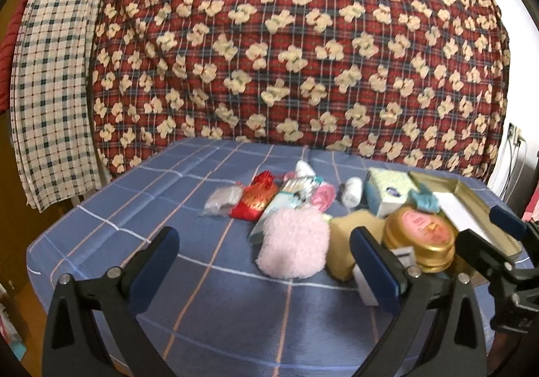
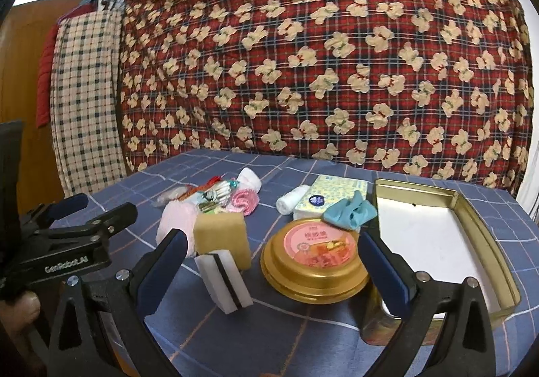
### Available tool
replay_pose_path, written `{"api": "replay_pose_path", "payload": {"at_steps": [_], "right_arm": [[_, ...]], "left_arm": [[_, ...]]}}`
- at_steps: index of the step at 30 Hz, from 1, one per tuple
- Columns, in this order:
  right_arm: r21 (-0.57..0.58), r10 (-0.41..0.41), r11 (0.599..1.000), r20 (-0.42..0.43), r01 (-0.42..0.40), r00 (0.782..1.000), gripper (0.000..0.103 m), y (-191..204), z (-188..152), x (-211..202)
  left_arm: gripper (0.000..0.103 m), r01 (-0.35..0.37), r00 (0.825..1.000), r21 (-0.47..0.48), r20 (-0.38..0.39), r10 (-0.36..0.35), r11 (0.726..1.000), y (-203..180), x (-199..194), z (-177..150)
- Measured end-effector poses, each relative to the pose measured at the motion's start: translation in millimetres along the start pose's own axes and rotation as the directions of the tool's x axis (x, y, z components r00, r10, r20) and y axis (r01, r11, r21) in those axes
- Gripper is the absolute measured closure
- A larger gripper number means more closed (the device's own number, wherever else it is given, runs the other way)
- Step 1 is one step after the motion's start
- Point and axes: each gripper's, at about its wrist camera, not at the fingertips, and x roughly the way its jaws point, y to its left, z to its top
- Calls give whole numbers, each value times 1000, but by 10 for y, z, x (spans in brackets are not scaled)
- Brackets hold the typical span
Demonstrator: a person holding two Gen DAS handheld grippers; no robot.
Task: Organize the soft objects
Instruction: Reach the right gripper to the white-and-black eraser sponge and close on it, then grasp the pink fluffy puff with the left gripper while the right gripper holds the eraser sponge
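Note:
Soft items lie on the blue checked tablecloth [image 1: 134,215]: a pink fluffy pouch [image 1: 293,247], a yellow sponge [image 2: 224,237], a white and black sponge [image 2: 224,277] standing upright, a teal cloth [image 2: 350,213], a rolled pink towel [image 2: 244,202], a white roll [image 2: 291,202] and a red pouch [image 1: 254,200]. My left gripper [image 1: 266,259] is open and empty, just in front of the pink pouch. My right gripper [image 2: 273,261] is open and empty, around the white sponge and a round gold tin [image 2: 315,264].
An open gold rectangular tin [image 2: 485,235] with a white bottom sits at the right. A tissue pack [image 2: 331,198] lies behind the round tin. A bear-print quilt [image 1: 303,50] hangs behind the table. A checked cloth [image 1: 50,91] hangs at the left.

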Motion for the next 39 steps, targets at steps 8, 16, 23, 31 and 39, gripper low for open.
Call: {"api": "replay_pose_path", "payload": {"at_steps": [8, 16, 23, 31, 39], "right_arm": [[-102, 41, 994, -66, -48, 997, 12, 181, -115, 245], [-143, 87, 984, -146, -108, 985, 23, 279, -161, 446], [-155, 130, 974, -234, -168, 964, 60, 332, -229, 650], [-120, 179, 973, -144, -197, 973, 70, 255, -145, 556], [-79, 159, 983, -63, -164, 985, 70, 122, -55, 509]], "left_arm": [[0, -35, 998, -7, -53, 35, 999, 111, 244, -67], [1, -45, 997, -19, -67, 43, 999, 178, 303, -94], [1, -33, 996, 0, -80, 33, 999, 129, 350, -104], [1, -29, 996, 37, -84, 32, 999, 24, 462, -45], [1, -4, 988, 67, -152, 14, 998, -100, 660, -16]]}}
